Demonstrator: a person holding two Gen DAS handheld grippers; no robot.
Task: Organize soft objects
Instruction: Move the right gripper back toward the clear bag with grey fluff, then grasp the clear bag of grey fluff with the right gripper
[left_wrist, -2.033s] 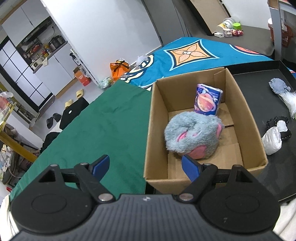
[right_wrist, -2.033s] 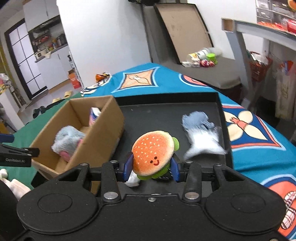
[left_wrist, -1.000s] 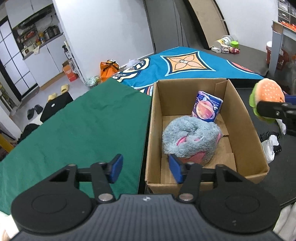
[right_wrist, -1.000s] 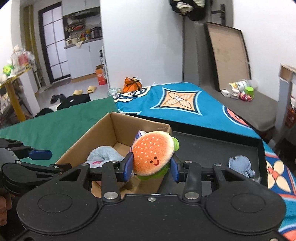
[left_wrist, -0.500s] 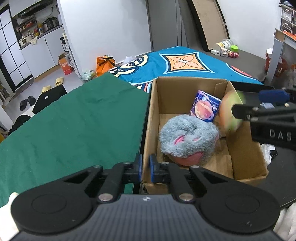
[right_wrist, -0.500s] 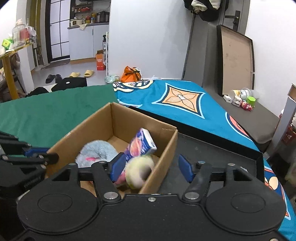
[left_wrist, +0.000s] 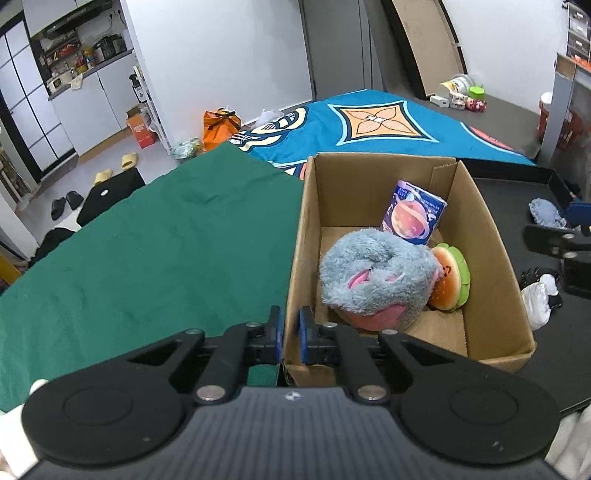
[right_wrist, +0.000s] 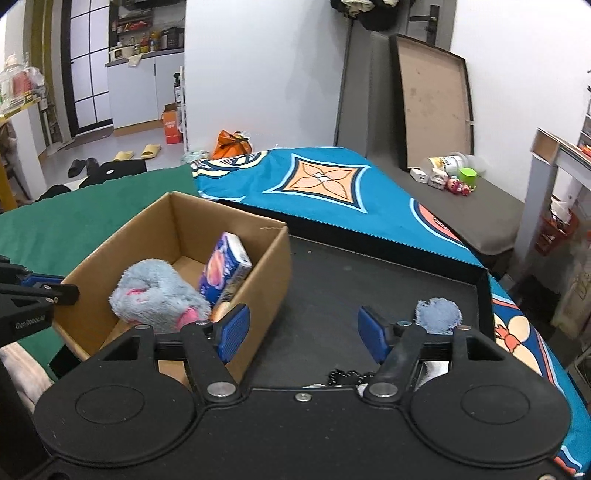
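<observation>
A cardboard box (left_wrist: 491, 236) holds a grey-and-pink plush (left_wrist: 373, 280), a burger plush (left_wrist: 448, 278) on its side and a planet-print tissue pack (left_wrist: 413, 218). My left gripper (left_wrist: 291, 336) is shut on the box's near left wall. My right gripper (right_wrist: 303, 334) is open and empty above the black tray (right_wrist: 332, 280), just right of the box (right_wrist: 269, 266). A blue-grey fluffy toy (right_wrist: 437, 315) lies on the tray behind its right finger. A white soft item (left_wrist: 537, 299) and a black beaded thing (left_wrist: 530, 275) lie on the tray beside the box.
A green cloth (left_wrist: 147, 251) covers the table left of the box. A blue patterned cloth (right_wrist: 332, 188) lies behind the tray. The tray has a raised black rim (right_wrist: 482, 284). Floor clutter and shelves stand farther off.
My right gripper carried the burger plush over the box, opened and dropped it in, then drew back to the right. My left gripper closed on the box wall.
</observation>
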